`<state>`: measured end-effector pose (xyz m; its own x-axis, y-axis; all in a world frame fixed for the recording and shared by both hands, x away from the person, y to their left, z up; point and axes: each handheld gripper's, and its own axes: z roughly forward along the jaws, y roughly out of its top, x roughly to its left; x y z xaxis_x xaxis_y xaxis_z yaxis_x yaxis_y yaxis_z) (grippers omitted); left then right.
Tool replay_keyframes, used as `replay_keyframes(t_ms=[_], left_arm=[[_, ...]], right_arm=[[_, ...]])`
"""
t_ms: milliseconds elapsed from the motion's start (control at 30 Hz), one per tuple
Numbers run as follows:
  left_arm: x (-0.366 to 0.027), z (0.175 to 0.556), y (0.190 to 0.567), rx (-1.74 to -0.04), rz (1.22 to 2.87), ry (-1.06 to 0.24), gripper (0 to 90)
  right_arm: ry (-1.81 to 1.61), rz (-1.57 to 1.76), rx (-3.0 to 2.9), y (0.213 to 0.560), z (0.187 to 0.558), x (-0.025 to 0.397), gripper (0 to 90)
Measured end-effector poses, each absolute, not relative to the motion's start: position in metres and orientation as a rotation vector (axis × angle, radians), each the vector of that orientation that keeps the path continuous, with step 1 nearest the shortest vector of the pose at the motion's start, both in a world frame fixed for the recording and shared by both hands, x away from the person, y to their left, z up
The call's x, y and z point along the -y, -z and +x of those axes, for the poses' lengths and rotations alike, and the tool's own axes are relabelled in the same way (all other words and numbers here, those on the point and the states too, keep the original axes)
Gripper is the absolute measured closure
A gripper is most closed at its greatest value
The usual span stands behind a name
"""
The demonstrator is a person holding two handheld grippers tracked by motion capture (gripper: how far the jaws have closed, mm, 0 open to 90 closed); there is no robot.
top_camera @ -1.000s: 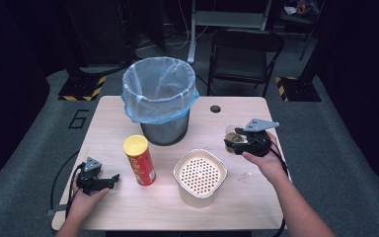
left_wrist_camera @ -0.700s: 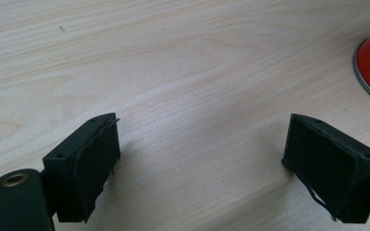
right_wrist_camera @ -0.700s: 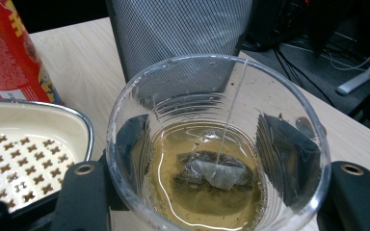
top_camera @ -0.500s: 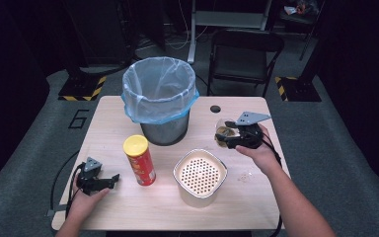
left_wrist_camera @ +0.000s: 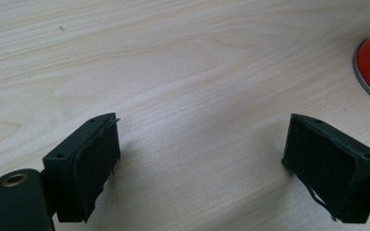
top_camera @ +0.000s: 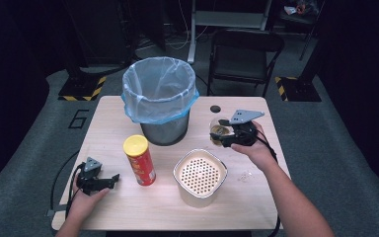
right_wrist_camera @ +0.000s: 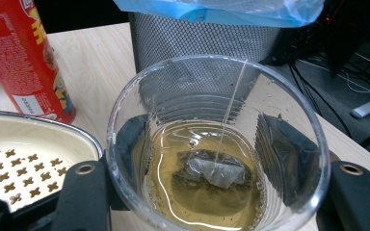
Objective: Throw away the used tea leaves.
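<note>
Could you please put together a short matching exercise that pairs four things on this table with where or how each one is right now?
Things:
1. glass of tea
2. crisps can
3. strainer bowl
4. waste bin

States:
A. lined with a blue plastic bag, at the back of the table
B. white, with a perforated bottom, at the front
C. clamped in the right gripper, tea bag inside
D. upright, red with a yellow lid, near the open left gripper

Pairs: 1-C, 2-D, 3-B, 4-A

Numeral "6" (top_camera: 77,119) on grey floor left of table; print on red can (right_wrist_camera: 26,57) too blurred, maybe brand lettering.
</note>
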<state>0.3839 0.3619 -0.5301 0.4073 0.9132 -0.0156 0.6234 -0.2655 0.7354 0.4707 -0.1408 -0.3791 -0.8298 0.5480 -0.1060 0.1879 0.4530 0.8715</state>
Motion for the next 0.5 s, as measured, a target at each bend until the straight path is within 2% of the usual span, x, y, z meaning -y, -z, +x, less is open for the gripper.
replay_keyframes(t_ms=[500], left_arm=[[-0.362,0.384,0.530,-1.304,1.994,-0.554,12.2]], right_arm=[[-1.260,0.296,-2.300,0.383,0.470,0.121,37.6]])
